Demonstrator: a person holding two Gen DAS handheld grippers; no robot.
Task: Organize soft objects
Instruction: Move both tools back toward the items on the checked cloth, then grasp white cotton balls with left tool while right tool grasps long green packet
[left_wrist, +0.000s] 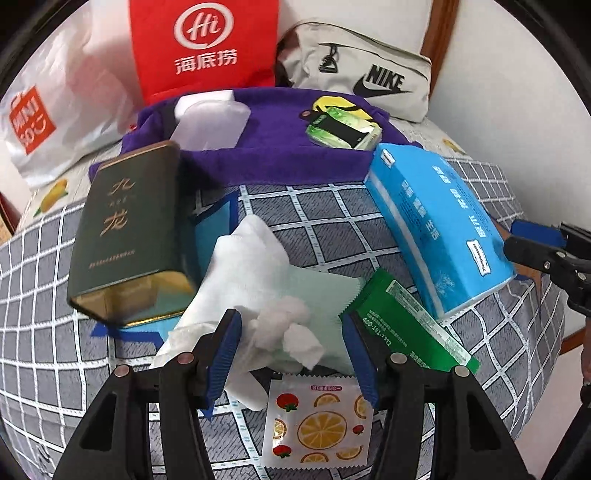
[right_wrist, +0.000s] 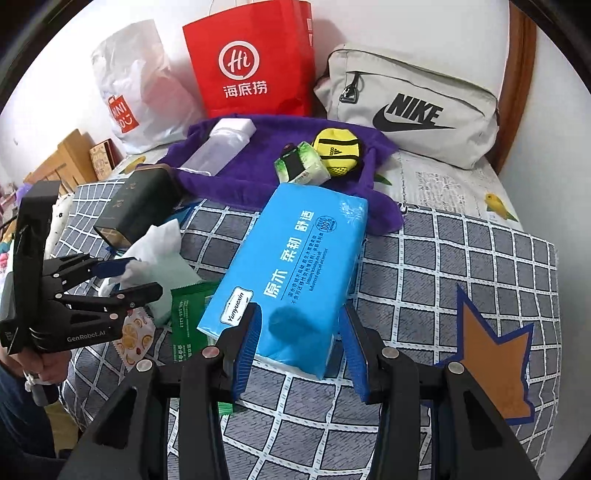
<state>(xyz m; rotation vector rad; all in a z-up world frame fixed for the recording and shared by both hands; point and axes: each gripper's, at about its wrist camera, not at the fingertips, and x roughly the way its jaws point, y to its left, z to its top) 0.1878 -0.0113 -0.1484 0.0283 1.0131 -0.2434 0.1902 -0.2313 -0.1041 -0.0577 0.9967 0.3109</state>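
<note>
A crumpled white tissue (left_wrist: 255, 280) lies over a pale green packet (left_wrist: 325, 291) on the checked bed cover (left_wrist: 325, 218). My left gripper (left_wrist: 291, 356) is open and straddles the tissue's near end; its left pad brushes the paper. The same gripper (right_wrist: 140, 277) appears at the left of the right wrist view, over the tissue (right_wrist: 159, 243). A blue tissue pack (right_wrist: 295, 258) lies slanted on the cover, also seen as the blue pack (left_wrist: 439, 225). My right gripper (right_wrist: 301, 352) is open around the pack's near end, with a gap at the right pad. It shows as black fingers (left_wrist: 521, 240) at the right edge.
A dark green tin (left_wrist: 129, 229) stands left of the tissue. A green packet (left_wrist: 402, 325) and a fruit-print sachet (left_wrist: 317, 424) lie close by. Behind, a purple towel (right_wrist: 258, 173) carries a clear bottle (right_wrist: 221, 144), a small green pack (right_wrist: 301, 168) and a yellow pouch (right_wrist: 338, 151). A red bag (right_wrist: 251, 62), a Nike bag (right_wrist: 406, 107) and a white plastic bag (right_wrist: 136, 92) line the back.
</note>
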